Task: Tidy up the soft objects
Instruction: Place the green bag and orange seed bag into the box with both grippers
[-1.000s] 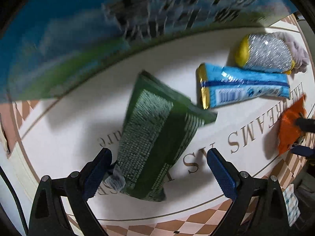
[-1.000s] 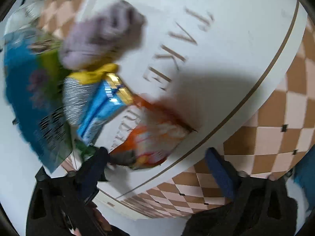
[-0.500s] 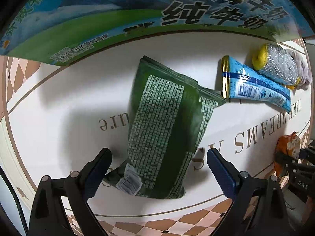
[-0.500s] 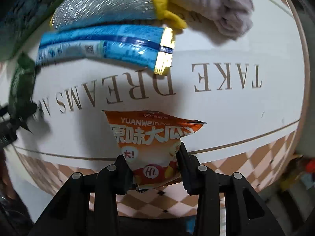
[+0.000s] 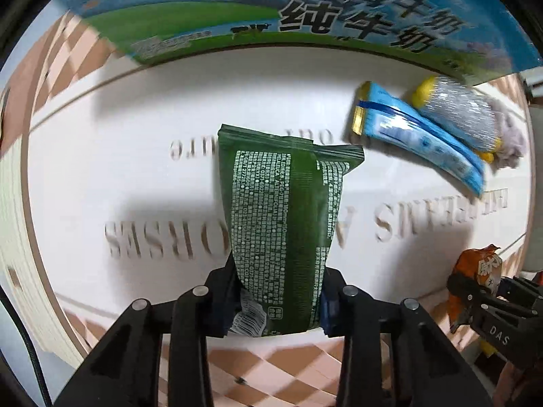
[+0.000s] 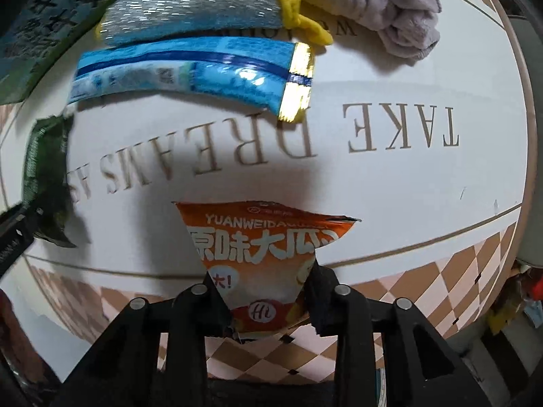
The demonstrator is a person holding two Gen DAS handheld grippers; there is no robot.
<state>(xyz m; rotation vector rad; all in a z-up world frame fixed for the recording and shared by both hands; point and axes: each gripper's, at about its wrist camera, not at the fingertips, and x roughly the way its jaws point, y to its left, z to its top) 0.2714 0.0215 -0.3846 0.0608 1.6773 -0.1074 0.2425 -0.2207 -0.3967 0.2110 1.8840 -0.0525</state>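
grasp step: left claw (image 5: 278, 305) closing on the green packet (image 5: 281, 217), right claw (image 6: 268, 305) closing on the orange snack bag (image 6: 264, 257), both packets at the surface (image 6: 390, 203) edge. next, probably: carry each beside the blue packet (image 6: 190, 71).

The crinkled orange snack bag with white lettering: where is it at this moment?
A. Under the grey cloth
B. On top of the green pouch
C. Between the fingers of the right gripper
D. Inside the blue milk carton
C: the orange snack bag sits pinched between the closing jaws of the right gripper.
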